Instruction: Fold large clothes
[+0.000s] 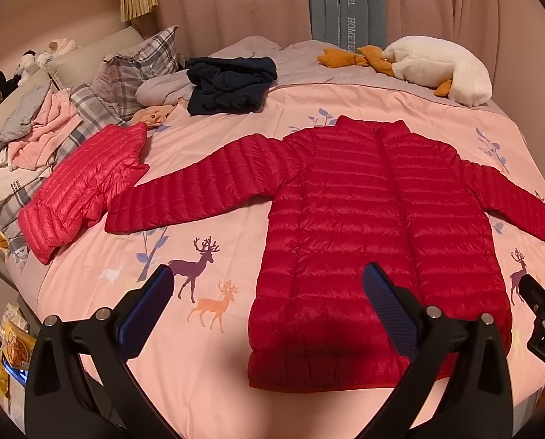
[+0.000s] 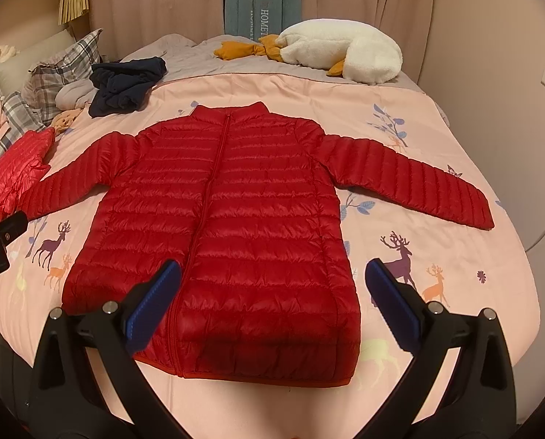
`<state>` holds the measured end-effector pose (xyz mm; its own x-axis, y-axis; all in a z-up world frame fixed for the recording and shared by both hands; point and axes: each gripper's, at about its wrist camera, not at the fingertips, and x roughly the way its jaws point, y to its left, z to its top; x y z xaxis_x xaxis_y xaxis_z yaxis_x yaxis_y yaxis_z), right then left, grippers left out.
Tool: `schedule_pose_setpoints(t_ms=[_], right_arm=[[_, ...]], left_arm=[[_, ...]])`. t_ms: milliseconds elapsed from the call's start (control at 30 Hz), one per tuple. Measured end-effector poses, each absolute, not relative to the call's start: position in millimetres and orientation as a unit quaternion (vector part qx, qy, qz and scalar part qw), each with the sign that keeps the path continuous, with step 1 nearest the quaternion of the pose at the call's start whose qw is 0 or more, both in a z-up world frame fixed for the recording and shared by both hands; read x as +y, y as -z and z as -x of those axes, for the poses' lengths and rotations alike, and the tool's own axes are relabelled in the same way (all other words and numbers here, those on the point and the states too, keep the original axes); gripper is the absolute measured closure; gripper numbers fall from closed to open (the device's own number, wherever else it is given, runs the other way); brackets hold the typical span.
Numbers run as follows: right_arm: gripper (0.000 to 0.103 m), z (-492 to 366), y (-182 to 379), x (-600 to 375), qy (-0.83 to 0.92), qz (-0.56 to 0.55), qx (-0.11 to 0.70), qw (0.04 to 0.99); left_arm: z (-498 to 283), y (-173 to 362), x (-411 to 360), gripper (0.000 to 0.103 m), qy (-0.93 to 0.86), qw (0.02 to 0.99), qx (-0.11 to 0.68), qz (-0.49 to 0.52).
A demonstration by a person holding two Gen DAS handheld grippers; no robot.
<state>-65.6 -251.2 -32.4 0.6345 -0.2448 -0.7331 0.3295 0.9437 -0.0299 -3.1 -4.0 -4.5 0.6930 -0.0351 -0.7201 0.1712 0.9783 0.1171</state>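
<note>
Two quilted jackets show in the left wrist view: a dark red puffer jacket (image 1: 378, 226) spread flat, front up and zipped, on the pink deer-print bedspread (image 1: 206, 256), and a lighter coral-pink puffer jacket (image 1: 86, 186) bunched just beside its outstretched sleeve cuff. The left gripper (image 1: 268, 314) hangs released, jaws wide apart and holding nothing, above the hem's left corner, one finger over bare bedspread and the other over the red body. Slippery padded fabric is the likely trouble: a shallow pinch could slide off, and swinging that long sleeve inward could drag the coral jacket along. In the right wrist view the same red jacket (image 2: 228, 219) lies centred, collar toward the white plush goose toy (image 2: 345, 51). The right gripper (image 2: 272, 307) is likewise spread and empty, poised over the hem's right corner; lifting both corners unevenly would probably skew the fold.
</note>
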Motion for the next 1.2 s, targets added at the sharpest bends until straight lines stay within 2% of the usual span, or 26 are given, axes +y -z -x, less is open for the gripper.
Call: schedule_pose_setpoints(t_ms=[1200], right_arm=[[0.002, 75, 24, -256, 0.167, -0.060, 0.384, 0.906]], left_arm=[[10, 0, -17, 0.001, 0.081, 0.915, 0.384, -0.091]])
